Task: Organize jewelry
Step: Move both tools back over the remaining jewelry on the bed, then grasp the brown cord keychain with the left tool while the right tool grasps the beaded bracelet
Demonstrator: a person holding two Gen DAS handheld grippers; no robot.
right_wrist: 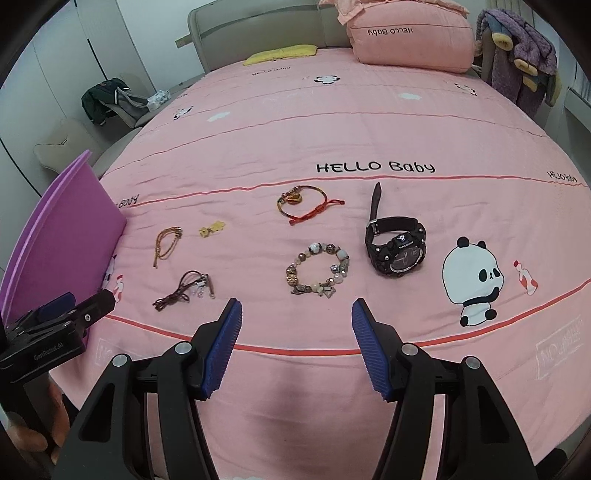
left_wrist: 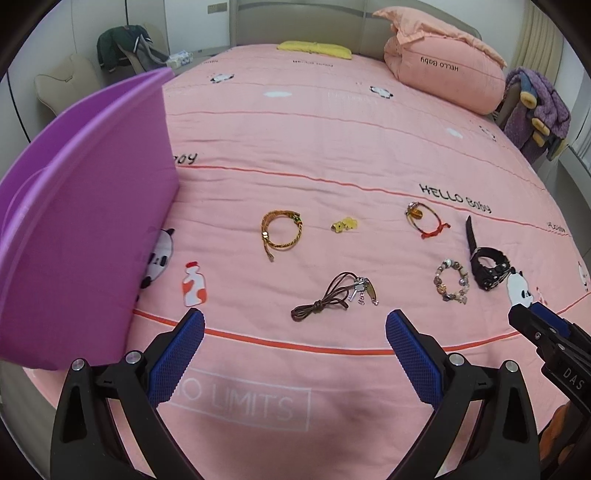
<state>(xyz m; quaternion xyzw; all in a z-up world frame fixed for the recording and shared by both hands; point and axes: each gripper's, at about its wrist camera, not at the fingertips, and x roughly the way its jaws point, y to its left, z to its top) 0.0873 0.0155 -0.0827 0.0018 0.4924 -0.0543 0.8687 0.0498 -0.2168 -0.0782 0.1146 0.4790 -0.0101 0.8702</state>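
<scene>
This is a home bedroom, and the big bed (right_wrist: 332, 122) covered in a pink "HELLO Baby" panda sheet fills most of it. At the bed's head a padded beige headboard (right_wrist: 236, 33) stands against the wall, with a folded pink quilt (right_wrist: 410, 40) and a flat yellow pillow (right_wrist: 280, 54) lying just in front of it. Beside the bed, a chair holds a dark green jacket (right_wrist: 105, 99), and purple plush clothing (right_wrist: 524, 62) hangs near the quilt's corner.

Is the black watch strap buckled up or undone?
Undone. The watch lies on the bedspread with one strap end sticking out straight, away from its loop, not fastened.
</scene>
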